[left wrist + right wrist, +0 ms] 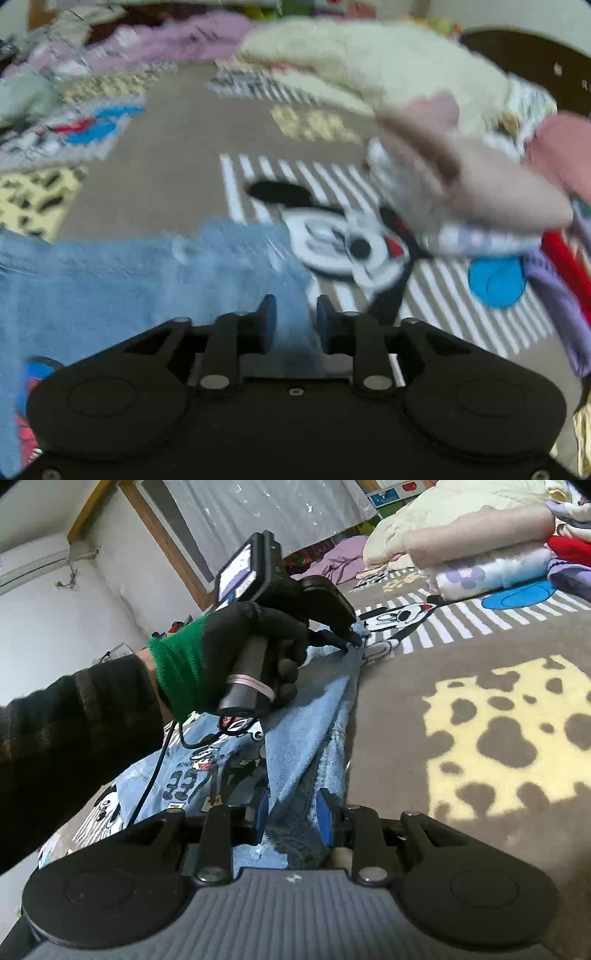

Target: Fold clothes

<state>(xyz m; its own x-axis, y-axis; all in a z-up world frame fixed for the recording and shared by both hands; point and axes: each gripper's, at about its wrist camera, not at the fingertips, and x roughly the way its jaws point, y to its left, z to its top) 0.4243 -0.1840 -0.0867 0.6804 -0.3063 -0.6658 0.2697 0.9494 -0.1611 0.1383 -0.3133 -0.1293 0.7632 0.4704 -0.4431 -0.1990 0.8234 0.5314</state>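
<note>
Denim, soft but weighty: the light-blue jeans (303, 738) lying low-centre on the cartoon blanket (480, 720), bunched between the right gripper (291, 812) pads, apparently pinched; left gripper (354, 640) tips at far hem, grip unclear; best taken at hems.

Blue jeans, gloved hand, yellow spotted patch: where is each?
Blue jeans (314, 716): right wrist view, on the raised fold of denim.
Gloved hand (236, 638): right wrist view, on the back of the black glove.
Yellow spotted patch (461, 738): right wrist view, on its yellow middle.
</note>
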